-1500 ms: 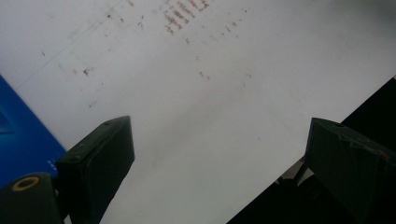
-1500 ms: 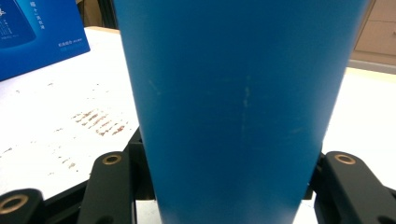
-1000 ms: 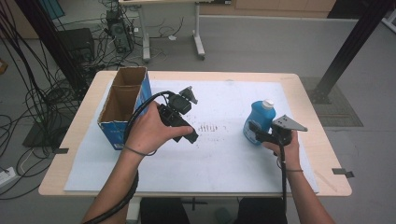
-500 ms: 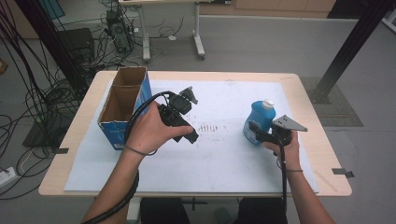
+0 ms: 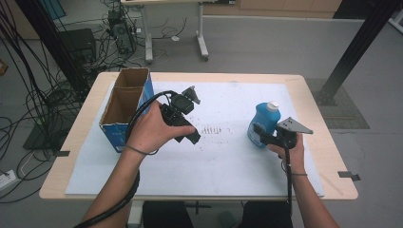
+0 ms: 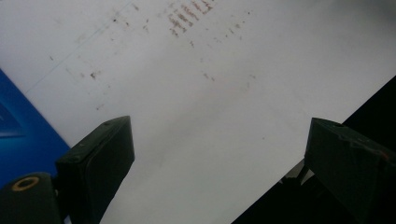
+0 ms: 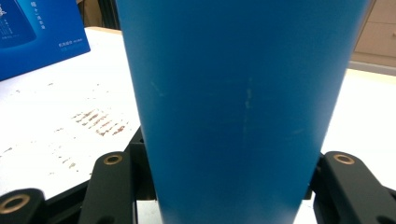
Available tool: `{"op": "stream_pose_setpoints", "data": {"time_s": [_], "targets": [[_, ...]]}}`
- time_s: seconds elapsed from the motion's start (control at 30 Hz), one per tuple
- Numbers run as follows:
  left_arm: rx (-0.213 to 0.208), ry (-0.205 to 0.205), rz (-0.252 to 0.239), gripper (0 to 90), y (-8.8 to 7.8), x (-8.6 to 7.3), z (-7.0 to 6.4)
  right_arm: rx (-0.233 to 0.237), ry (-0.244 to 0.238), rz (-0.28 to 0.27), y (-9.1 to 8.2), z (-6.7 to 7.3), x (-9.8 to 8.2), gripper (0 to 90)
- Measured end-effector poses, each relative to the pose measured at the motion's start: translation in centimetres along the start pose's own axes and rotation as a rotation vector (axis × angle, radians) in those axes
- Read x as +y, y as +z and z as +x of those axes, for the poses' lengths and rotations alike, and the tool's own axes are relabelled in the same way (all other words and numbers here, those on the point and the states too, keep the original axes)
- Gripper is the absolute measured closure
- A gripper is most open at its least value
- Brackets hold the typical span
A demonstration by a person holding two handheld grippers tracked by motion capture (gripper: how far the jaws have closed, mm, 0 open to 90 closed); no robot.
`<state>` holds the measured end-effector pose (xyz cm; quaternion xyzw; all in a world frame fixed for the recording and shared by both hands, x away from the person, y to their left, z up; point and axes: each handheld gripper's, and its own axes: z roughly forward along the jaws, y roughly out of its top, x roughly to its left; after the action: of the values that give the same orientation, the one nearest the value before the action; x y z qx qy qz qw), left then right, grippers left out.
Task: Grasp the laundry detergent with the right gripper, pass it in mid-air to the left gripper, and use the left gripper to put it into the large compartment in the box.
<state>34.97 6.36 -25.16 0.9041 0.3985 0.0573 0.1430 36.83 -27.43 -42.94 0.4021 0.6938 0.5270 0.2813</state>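
On the right half of the white sheet (image 5: pixel 228 161) I have the blue bottle (image 5: pixel 262 124) standing upright with its white cap (image 5: pixel 272 105) on top, and my right gripper (image 5: pixel 264 139) sits low against its near side. Through the right gripper view the bottle's blue body (image 7: pixel 238 107) takes up the middle, and the 2 black jaws stand one on each side of it, close against its lower part; I cannot tell whether they are pressing it or only bracketing it. Over toward the left, my left gripper (image 5: pixel 190 135) is held above the sheet, just beside the open cardboard box (image 5: pixel 124 111) with the blue sides, and well apart from the bottle. From the left gripper view its 2 jaws are spread wide, with bare white sheet (image 6: pixel 219 116) between them and nothing held. A patch of brown speckled marks (image 5: pixel 214 129) lies on the sheet between my 2 grippers, and I see the same marks (image 7: pixel 100 122) to the left of the bottle in the right gripper view, with the box's blue printed wall (image 7: pixel 42 35) behind them. Both cables trail back from the grippers along the forearms, and the sheet covers most of the wooden table (image 5: pixel 328 142).
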Motion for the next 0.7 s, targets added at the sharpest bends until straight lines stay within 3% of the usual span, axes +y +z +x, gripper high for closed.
{"op": "stream_pose_setpoints", "data": {"time_s": [0.3, 0.53, 0.7], "targets": [[-0.009, 0.025, -0.005, 8.8, -0.5, 0.4, 0.5, 0.054, 0.012, 0.021, -0.2, 0.4, 0.7, 44.5], [-0.018, 0.083, 0.003, 8.7, -0.9, 0.8, 0.5, 0.121, 0.010, 0.044, -0.8, 0.6, 1.8, 44.5], [-0.048, 0.126, -0.014, 8.7, -1.4, 1.2, 0.6, 0.173, 0.001, 0.051, -1.3, 0.5, 2.9, 44.5]]}}
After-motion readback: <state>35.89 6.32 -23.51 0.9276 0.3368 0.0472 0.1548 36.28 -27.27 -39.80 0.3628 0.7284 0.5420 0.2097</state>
